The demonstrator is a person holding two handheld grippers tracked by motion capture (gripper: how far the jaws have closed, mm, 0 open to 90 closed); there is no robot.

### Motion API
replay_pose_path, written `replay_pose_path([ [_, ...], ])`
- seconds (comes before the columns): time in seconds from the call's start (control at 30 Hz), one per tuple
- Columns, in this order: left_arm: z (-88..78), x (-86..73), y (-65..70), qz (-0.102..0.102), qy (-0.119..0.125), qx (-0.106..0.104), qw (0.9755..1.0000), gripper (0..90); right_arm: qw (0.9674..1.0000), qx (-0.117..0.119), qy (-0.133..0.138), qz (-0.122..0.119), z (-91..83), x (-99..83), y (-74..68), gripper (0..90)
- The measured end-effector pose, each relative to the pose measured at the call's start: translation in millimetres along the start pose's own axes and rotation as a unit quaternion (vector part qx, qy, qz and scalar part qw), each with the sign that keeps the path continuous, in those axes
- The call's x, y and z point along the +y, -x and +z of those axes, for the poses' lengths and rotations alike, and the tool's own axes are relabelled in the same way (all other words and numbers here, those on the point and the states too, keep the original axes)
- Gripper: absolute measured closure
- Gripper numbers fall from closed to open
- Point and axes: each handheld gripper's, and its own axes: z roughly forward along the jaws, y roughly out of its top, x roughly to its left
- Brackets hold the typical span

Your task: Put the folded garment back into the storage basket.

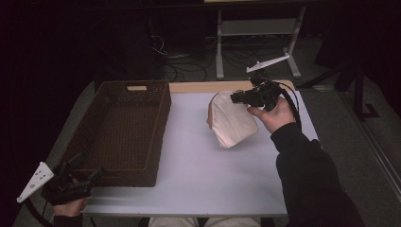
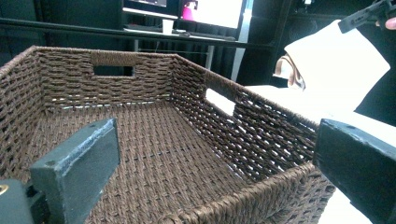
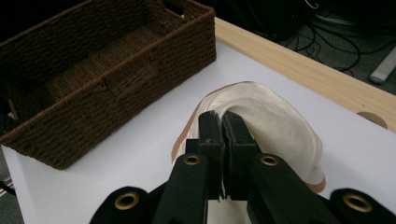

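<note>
Right claw (image 3: 223, 126) is clamped on a cream cloth (image 1: 232, 124) hanging below it, above the white desk (image 1: 198, 161); left claw (image 1: 80, 175), gaping, faces the basket (image 1: 123, 132); dark room.

Dark room, white table (image 1: 198, 175), metal frame (image 1: 257, 28) and cables (image 1: 184, 66) on floor behind

Soft cream cloth (image 1: 231, 124), rough woven brown basket (image 1: 142, 92), smooth matt table (image 1: 198, 165).

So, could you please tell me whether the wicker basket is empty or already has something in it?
Empty. The basket shows only its bare woven floor in the high view and the left gripper view; the white cloth hangs outside it from the right gripper.
</note>
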Motion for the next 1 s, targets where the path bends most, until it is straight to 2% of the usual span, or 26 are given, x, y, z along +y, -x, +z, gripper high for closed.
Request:
replay_pose_path([
  [0.3, -0.1, 0.0, 0.0, 0.000, 0.001, 0.002, 1.0000, 0.0, 0.9996, 0.018, 0.021, -0.004, -5.9, 15.9, -5.9, 86.0],
  [0.6, -0.6, -0.2, 0.0, -0.002, 0.001, 0.003, 1.0000, 0.0, 0.9988, 0.024, 0.040, -0.012, -13.1, 32.0, -11.2, 86.1],
  [1.0, -0.5, -0.5, -0.7, -0.003, 0.000, 0.002, 1.0000, 0.0, 0.9977, 0.037, 0.053, -0.021, -9.3, 51.2, -19.9, 86.0],
])
